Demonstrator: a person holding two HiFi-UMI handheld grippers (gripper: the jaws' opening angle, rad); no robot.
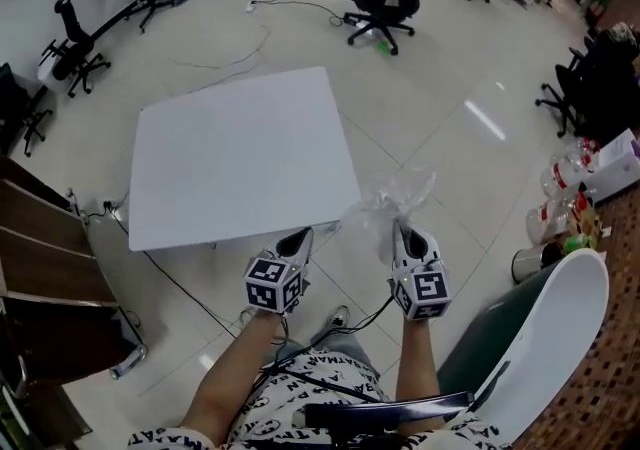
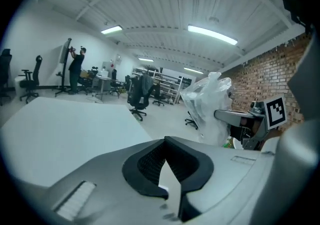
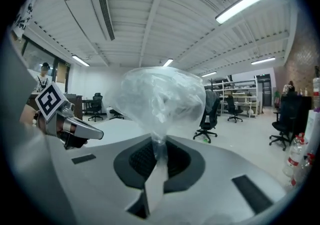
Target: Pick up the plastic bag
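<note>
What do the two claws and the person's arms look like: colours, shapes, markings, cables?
The left claw and right claw have pale grey shells with black ribbed pads. Each carries a cube with black-and-white square markers. Black cables trail from them. The forearms are bare; the clothing is white with black print.

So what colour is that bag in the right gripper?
The plastic bag is clear and colourless, best seen in the right gripper view.
</note>
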